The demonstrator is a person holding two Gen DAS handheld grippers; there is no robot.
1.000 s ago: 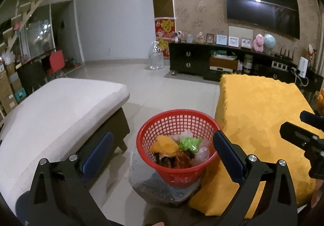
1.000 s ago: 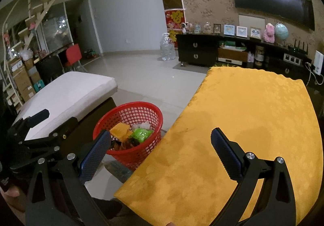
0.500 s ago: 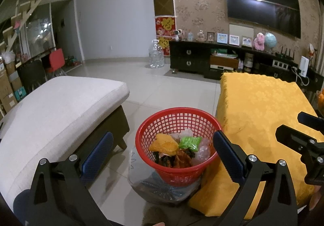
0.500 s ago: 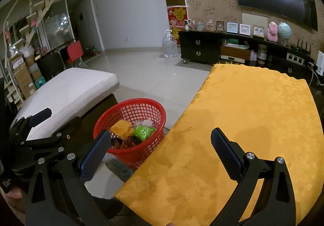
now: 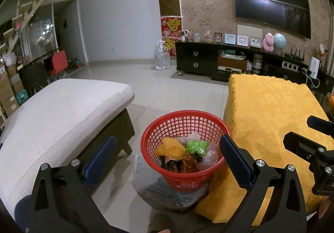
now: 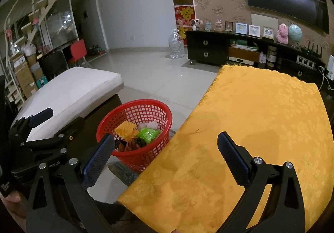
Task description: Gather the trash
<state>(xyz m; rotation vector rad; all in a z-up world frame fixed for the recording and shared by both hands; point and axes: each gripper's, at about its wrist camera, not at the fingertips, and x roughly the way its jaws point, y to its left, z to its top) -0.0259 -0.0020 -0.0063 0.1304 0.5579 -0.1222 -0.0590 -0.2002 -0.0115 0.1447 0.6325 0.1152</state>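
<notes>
My left gripper (image 5: pixel 167 155) hung with its blue-padded fingers (image 5: pixel 99 160) spread wide and nothing between them. Framed in that gap, lower down and ahead, stood the red mesh basket (image 5: pixel 184 120) on the tiled floor (image 5: pixel 167 87), its base resting on a clear plastic sheet (image 5: pixel 167 196). Inside it lay the trash: an orange foam net (image 5: pixel 170 146), a green wrapper (image 5: pixel 197 146), some crumpled clear plastic (image 5: pixel 210 152) and dark scraps underneath. The basket sat between the beige cushioned bench (image 5: pixel 62 112) to my left and the table under the yellow cloth (image 5: pixel 271 112) to my right, just beside the cloth's hanging edge.

My right gripper (image 6: pixel 166 156) was also parted wide, holding nothing, and it hovered over the near left part of the yellow cloth (image 6: pixel 261 118). From there the basket (image 6: pixel 133 105) lay off to the left, partly behind my left finger (image 6: pixel 98 162), outside the gap rather than in it. The left gripper's black frame (image 6: pixel 41 135) showed at the far left edge of that view.
</notes>
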